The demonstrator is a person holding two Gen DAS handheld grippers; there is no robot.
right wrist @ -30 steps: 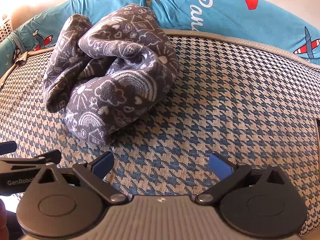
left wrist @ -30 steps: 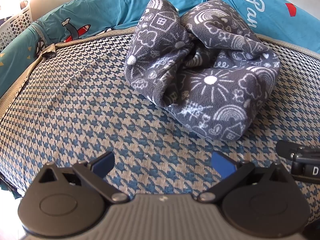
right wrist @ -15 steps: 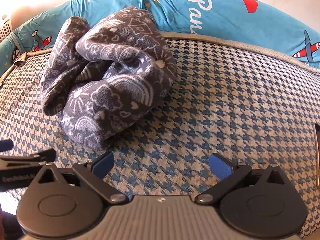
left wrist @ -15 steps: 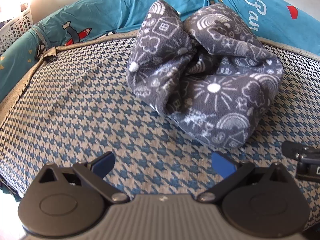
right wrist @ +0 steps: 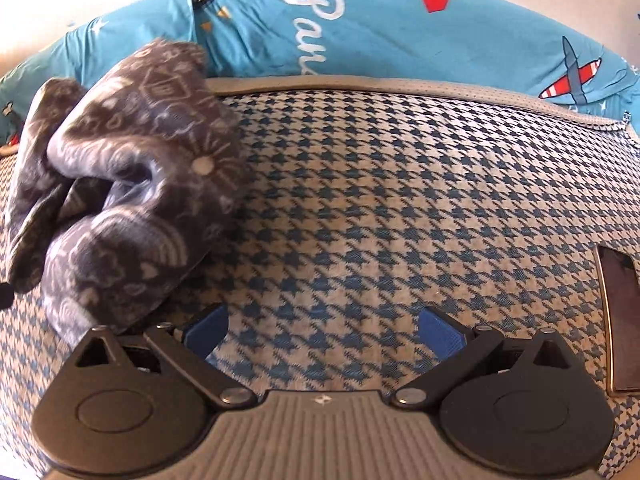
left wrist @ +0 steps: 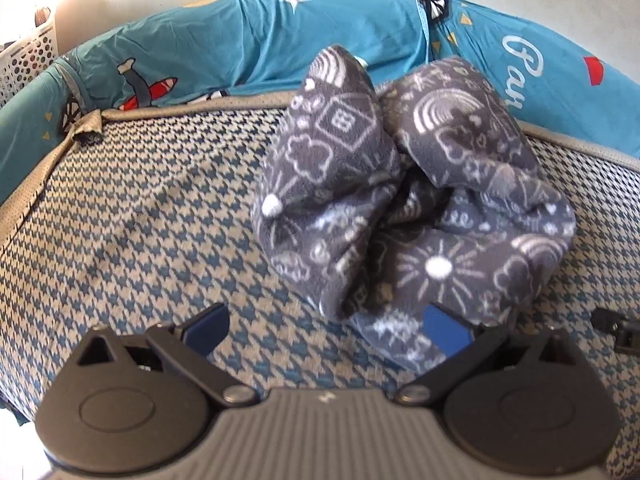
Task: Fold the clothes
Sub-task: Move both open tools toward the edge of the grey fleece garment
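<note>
Both grippers have closed in on the crumpled fleece, which now fills more of each view, so a first grasp looks near. It lies bunched on the mat. The left gripper and right gripper stand wide and empty; the left's right finger overlaps the fleece's near edge.

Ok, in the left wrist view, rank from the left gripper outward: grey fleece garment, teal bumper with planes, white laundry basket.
From the left gripper:
1. Grey fleece garment, bunched just ahead, right of centre.
2. Teal bumper, behind the garment along the mat's far edge.
3. White laundry basket, far left, beyond the bumper.
</note>
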